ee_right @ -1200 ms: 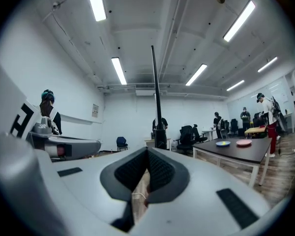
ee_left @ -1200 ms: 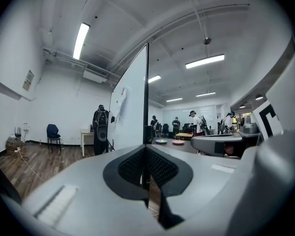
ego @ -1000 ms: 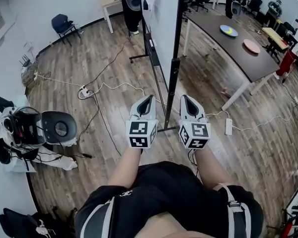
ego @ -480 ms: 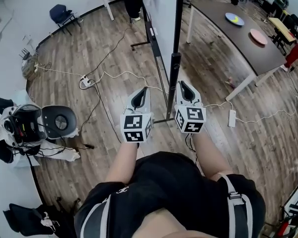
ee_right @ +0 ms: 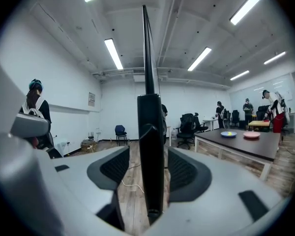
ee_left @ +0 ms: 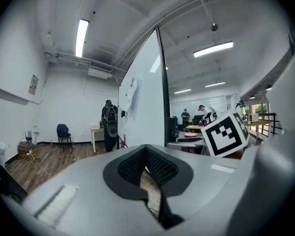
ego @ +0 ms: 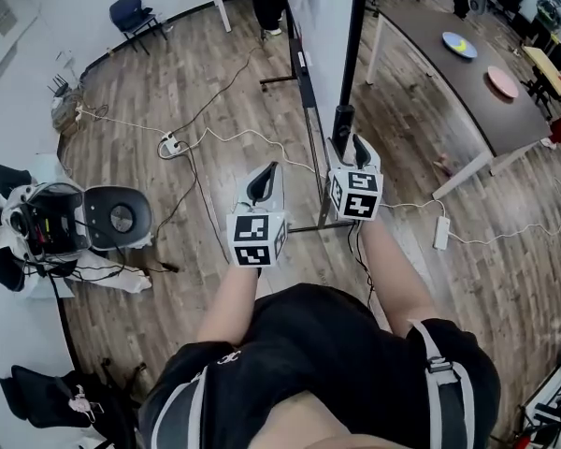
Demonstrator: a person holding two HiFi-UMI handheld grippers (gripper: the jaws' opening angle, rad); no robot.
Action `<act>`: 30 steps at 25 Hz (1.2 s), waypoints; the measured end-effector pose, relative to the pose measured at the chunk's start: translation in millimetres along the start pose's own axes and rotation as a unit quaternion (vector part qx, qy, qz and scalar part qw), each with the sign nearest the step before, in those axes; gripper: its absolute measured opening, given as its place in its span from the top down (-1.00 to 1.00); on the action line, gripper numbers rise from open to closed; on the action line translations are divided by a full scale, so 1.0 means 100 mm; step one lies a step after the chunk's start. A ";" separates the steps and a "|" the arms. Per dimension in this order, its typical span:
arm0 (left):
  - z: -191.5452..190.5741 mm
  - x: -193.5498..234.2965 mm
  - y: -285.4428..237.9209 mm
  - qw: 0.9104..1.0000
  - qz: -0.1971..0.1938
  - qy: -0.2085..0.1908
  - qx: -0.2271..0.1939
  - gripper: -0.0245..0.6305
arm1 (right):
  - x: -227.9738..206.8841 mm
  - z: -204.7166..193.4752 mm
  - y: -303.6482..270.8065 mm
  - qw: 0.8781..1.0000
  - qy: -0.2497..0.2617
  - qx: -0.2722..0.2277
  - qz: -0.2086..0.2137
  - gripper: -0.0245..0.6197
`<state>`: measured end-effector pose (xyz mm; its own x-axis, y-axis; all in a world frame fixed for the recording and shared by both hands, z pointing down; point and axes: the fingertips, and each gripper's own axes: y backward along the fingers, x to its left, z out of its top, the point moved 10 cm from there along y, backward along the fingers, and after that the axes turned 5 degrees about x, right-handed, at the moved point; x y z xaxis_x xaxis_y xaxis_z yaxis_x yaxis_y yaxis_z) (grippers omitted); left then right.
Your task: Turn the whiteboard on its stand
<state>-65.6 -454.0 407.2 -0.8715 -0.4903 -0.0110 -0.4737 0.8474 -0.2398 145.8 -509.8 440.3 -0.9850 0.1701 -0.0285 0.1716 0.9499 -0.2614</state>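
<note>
right tool (ego: pixel 356 143): I see its jaws have just been opening, spread, black stand post (ee_right: pixel 151 156) between them, unpinched | left tool (ego: pixel 268 171): pressed together, empty, whiteboard (ee_left: pixel 142 97) ahead

Bright, even ceiling tube lights (ee_left: pixel 81 37); sharp frames, fisheye-bent edges.

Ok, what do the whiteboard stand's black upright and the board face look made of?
The upright looks like black painted metal, maybe plastic: smooth, dull sheen, straight edges. The board face is glossy white, probably a coated panel; a ceiling light glints on it.
</note>
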 end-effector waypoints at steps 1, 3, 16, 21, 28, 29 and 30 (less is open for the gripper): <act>0.00 0.01 -0.01 1.000 0.003 0.000 0.000 0.91 | 0.00 0.00 -0.05 1.000 0.003 0.003 -0.001 0.24; 0.01 0.02 -0.02 1.000 0.007 0.001 0.001 0.91 | 0.00 0.00 -0.14 1.000 0.005 0.011 -0.003 0.24; -0.13 -0.02 0.11 0.999 0.015 0.041 0.010 0.91 | 0.06 -0.08 -0.23 0.998 0.043 0.017 -0.036 0.32; -0.17 -0.09 0.12 0.998 0.024 0.047 0.020 0.91 | 0.08 -0.07 -0.22 0.998 0.050 0.017 -0.037 0.33; -0.24 -0.20 0.15 0.997 0.041 0.054 0.032 0.91 | 0.04 -0.17 -0.20 0.997 0.080 0.019 -0.014 0.37; -0.26 -0.23 0.16 0.997 0.043 0.053 0.034 0.91 | 0.04 -0.19 -0.17 0.997 0.074 0.021 -0.010 0.37; -0.28 -0.26 0.18 0.997 0.044 0.052 0.037 0.91 | 0.03 -0.21 -0.14 0.997 0.072 0.023 -0.008 0.37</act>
<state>-55.0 -420.0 429.9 -0.9199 -0.3867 0.0652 -0.3868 0.8673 -0.3135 141.0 -517.1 463.8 -0.9742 0.1945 0.1142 0.1522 0.9405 -0.3038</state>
